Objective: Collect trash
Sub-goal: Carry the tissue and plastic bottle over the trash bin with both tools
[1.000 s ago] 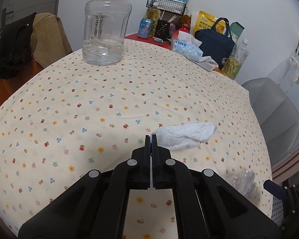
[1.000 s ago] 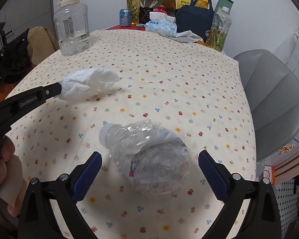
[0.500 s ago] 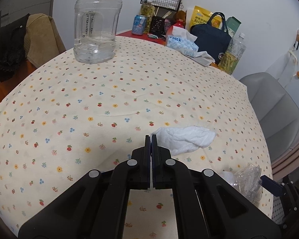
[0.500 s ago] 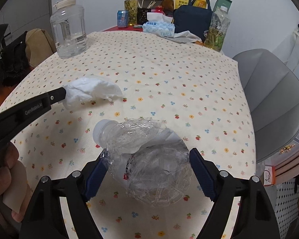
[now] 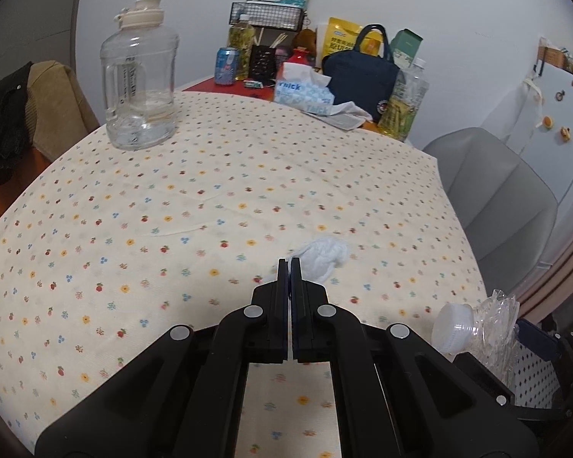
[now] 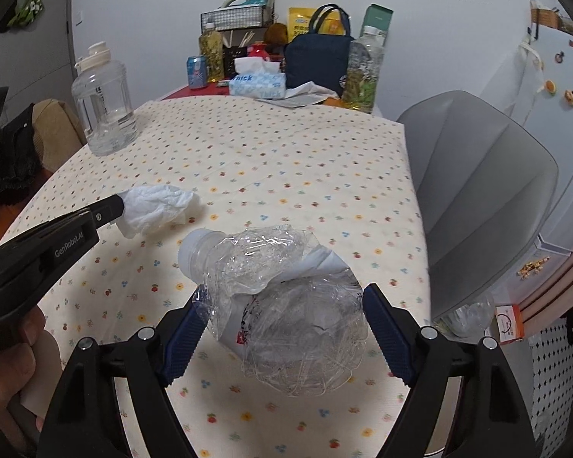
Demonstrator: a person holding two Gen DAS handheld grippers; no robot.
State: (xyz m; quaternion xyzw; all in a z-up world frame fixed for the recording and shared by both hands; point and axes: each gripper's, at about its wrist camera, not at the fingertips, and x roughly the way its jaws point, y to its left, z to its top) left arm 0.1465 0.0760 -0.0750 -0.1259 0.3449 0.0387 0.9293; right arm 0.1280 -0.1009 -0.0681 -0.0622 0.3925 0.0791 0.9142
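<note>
My left gripper (image 5: 290, 263) is shut on a crumpled white tissue (image 5: 322, 256) and holds it above the flowered tablecloth (image 5: 172, 206). The tissue also shows in the right wrist view (image 6: 154, 210), hanging from the left gripper's tip (image 6: 116, 206). My right gripper (image 6: 282, 316) is shut on a crushed clear plastic bottle (image 6: 286, 313) with a white cap, lifted off the table. The bottle's cap end shows at the right edge of the left wrist view (image 5: 473, 328).
A large clear water jug (image 5: 139, 80) stands at the far left of the table. A tissue box (image 5: 303, 93), a blue bag (image 5: 359, 72), a can and bottles crowd the far end. A grey chair (image 6: 477, 187) stands at the right.
The right gripper closed on the bottle and lifted it. Both grippers rose and drew back toward the near right edge of the table with their loads.
</note>
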